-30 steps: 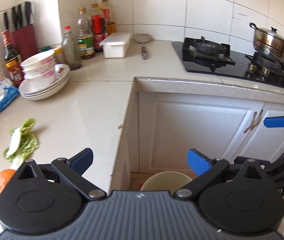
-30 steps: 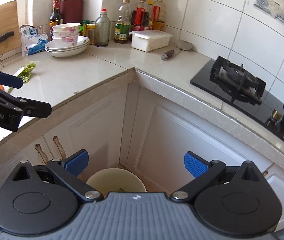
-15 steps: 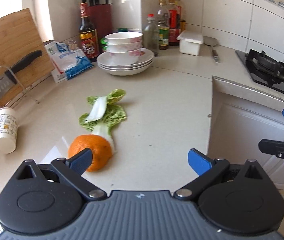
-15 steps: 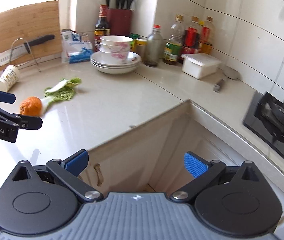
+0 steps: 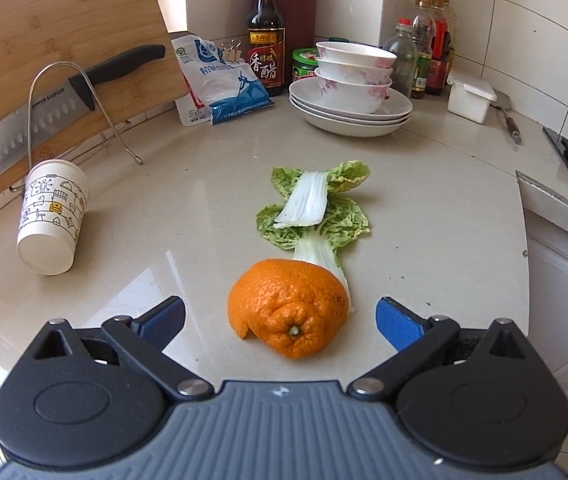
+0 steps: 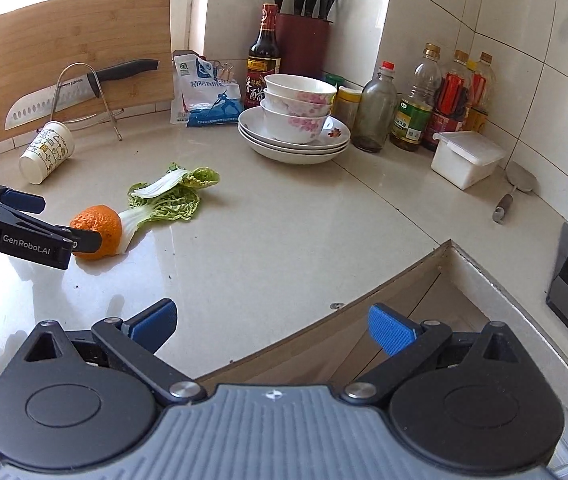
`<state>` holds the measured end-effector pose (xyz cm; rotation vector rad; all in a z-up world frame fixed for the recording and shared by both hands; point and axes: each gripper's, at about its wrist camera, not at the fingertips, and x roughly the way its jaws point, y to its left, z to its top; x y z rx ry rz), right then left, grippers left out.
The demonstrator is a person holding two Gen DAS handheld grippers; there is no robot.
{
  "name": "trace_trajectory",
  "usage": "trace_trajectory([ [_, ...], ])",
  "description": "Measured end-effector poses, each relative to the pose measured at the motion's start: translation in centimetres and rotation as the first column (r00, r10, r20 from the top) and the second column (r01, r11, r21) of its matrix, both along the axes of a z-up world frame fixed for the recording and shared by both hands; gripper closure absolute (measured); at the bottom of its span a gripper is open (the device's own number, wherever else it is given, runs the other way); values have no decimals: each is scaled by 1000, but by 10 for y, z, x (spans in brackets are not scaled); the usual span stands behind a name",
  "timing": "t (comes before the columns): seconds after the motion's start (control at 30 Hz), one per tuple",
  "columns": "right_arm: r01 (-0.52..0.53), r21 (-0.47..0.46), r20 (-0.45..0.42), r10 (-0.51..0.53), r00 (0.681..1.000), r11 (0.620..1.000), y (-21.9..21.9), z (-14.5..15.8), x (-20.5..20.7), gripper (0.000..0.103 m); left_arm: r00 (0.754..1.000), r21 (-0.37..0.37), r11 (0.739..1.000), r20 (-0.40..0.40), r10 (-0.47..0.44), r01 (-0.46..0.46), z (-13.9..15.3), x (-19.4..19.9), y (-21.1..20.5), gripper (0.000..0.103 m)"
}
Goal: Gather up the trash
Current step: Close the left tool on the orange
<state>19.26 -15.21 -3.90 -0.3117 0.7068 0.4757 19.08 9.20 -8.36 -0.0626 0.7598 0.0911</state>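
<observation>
Beige stone counter point(image 5: 424, 216) fills both views, tiled wall behind. Wooden cutting board point(image 5: 60, 36) leans at back left on a wire rack, big knife point(image 5: 40, 108) resting across it. Stack of plates and bowls point(image 5: 350, 92) sits at back, dark vinegar bottle point(image 5: 266, 36) and a blue-white bag point(image 5: 220, 80) just left of it, oil bottles and a white lidded box point(image 5: 470, 98) to the right. Paper cup point(image 5: 54, 216) lies tipped on its side near the rack. Trash: cabbage leaves point(image 5: 316, 208) flat mid-counter, stem end touching the orange peel point(image 5: 288, 308). Left gripper point(image 5: 280, 320) hangs low, fingers spread wide either side of the peel, not touching it. Right gripper point(image 6: 270, 322) hangs spread and empty above the counter edge, well apart from the trash.
</observation>
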Motion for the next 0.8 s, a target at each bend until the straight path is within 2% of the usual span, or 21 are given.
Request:
trace_trajectory([
  [0.3,-13,15,-33,13,999,1000,14,-8,16,0,998,16,998,-21,-66,66,-10,16,-1,5],
  [0.47,-42,10,-31,43,999,999,22,-8,21,0,995,12,996,-33,-92,93,-13,20,1,15],
  [0.8,-65,11,-32,66,997,998,27,-8,25,0,993,-16,994,-42,-113,112,-14,20,7,27],
])
